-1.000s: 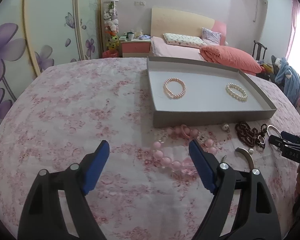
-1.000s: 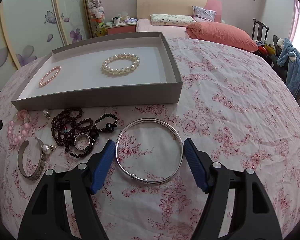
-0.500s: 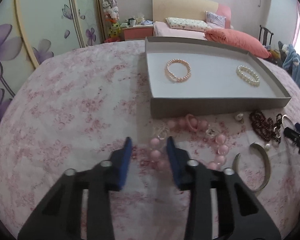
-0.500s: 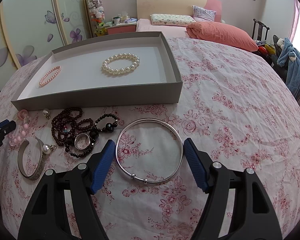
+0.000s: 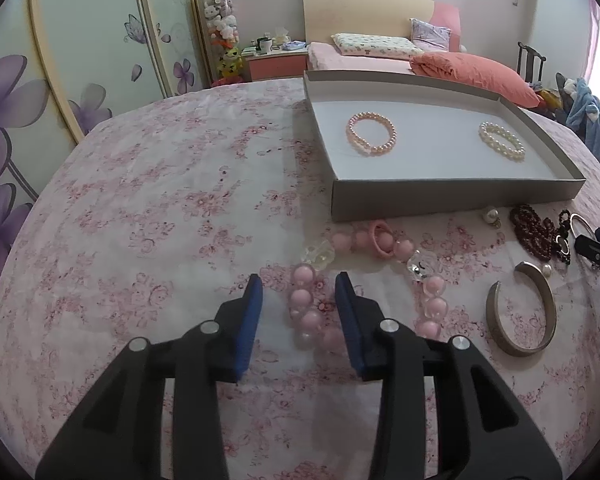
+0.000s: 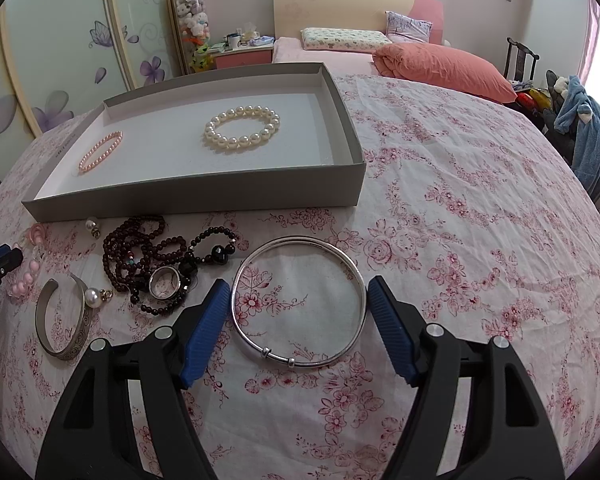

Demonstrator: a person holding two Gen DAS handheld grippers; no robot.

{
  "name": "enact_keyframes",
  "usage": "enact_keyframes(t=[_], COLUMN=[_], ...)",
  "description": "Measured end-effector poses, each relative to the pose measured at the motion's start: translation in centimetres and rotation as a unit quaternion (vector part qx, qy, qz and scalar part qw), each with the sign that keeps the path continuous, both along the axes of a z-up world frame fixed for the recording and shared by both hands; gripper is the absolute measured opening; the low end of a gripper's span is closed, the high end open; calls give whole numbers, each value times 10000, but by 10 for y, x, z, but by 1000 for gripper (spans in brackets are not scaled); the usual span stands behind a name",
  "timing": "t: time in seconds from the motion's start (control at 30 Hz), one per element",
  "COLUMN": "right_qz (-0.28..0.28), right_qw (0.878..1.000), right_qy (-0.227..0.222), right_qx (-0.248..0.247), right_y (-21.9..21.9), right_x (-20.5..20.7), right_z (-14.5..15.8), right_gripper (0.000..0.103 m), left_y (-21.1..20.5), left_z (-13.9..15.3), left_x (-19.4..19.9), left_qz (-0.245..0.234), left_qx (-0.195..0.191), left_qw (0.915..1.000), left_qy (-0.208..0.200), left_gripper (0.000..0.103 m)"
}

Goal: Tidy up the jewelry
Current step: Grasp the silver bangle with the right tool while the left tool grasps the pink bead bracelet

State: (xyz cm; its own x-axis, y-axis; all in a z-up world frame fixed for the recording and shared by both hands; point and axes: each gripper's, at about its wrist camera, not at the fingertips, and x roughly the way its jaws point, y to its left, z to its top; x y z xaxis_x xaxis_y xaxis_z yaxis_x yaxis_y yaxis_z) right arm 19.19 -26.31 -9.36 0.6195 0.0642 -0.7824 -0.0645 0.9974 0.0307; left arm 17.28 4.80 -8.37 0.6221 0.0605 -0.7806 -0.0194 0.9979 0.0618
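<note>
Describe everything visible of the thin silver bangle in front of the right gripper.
The silver bangle is a thin, polished metal hoop, apparently two fine wires side by side, with two small sliding beads at its near edge. It lies flat on the floral bedspread, between the open right gripper fingers, right of the dark bead strands.

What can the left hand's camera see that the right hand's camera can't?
Only the left wrist view shows the whole pink bead bracelet, with one side of it lying between the left gripper fingers, untouched.

Only the right wrist view shows the big silver bangle, lying flat between the open right gripper fingers.

Both show the grey tray with its two pearl bracelets, the dark bead strands and the open silver cuff.
</note>
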Motion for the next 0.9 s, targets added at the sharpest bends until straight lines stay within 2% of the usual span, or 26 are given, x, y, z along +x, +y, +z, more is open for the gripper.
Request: enact_keyframes(t=[0.07, 0.1, 0.13, 0.2, 0.37, 0.6, 0.9], right_qz=[0, 0, -1, 0, -27, 16, 192], right_qw=[10000, 10000, 10000, 10000, 10000, 9996, 9973], right_qy=[0, 0, -1, -6, -24, -248, -601], right_qx=[0, 0, -1, 5, 33, 162, 376], right_y=[0, 0, 0, 0, 0, 3, 14], right_x=[0, 0, 0, 0, -3, -20, -41], right_z=[0, 0, 0, 0, 1, 10, 32], right_gripper=[71, 71, 71, 70, 70, 70, 70], left_y=[-1, -1, -1, -4, -1, 3, -5], left_z=[0, 0, 0, 0, 4, 30, 57], left_x=[-1, -1, -1, -1, -6, -22, -40], left_qz=[-5, -23, -57, -71, -58, -120, -345], left_qx=[-27, -74, -115, -70, -264, -584, -1012], left_qw=[10000, 10000, 9999, 10000, 9996, 9968, 9892], left_qy=[7, 11, 11, -2, -44, -525, -1000], left_gripper=[37, 34, 25, 15, 14, 14, 14])
